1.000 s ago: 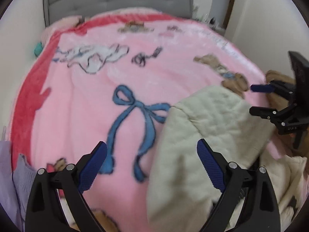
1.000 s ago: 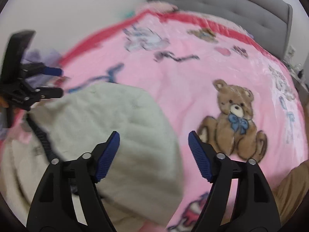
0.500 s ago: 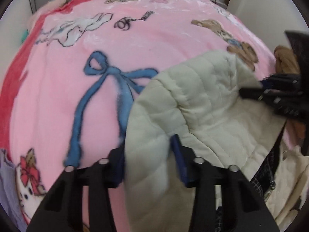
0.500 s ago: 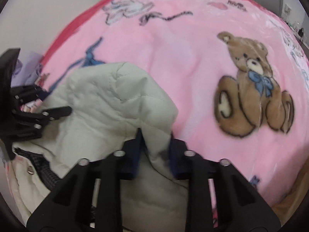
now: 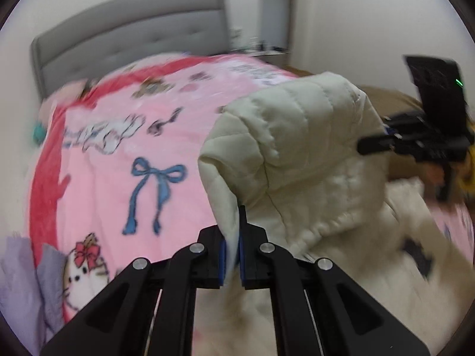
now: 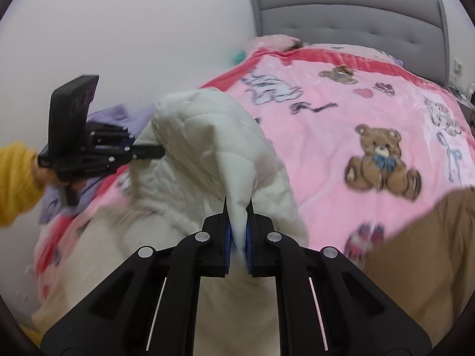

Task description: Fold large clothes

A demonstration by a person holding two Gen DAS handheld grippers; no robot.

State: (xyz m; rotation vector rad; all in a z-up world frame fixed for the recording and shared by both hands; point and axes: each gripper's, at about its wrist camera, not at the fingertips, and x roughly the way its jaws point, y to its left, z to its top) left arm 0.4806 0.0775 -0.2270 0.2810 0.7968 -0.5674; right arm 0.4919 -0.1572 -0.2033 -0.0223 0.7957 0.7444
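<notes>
Cream quilted jacket (image 5: 299,148) lifted off pink blanket (image 5: 118,154), both jaws clamping its edge

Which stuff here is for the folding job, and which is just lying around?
For the job:
cream puffy jacket
left claw, pinching the jacket
right claw, pinching it too

Just lying around:
pink cartoon blanket
purple clothes
brown garment
grey headboard

Jacket's (image 5: 297,154) lower part blurred
</notes>
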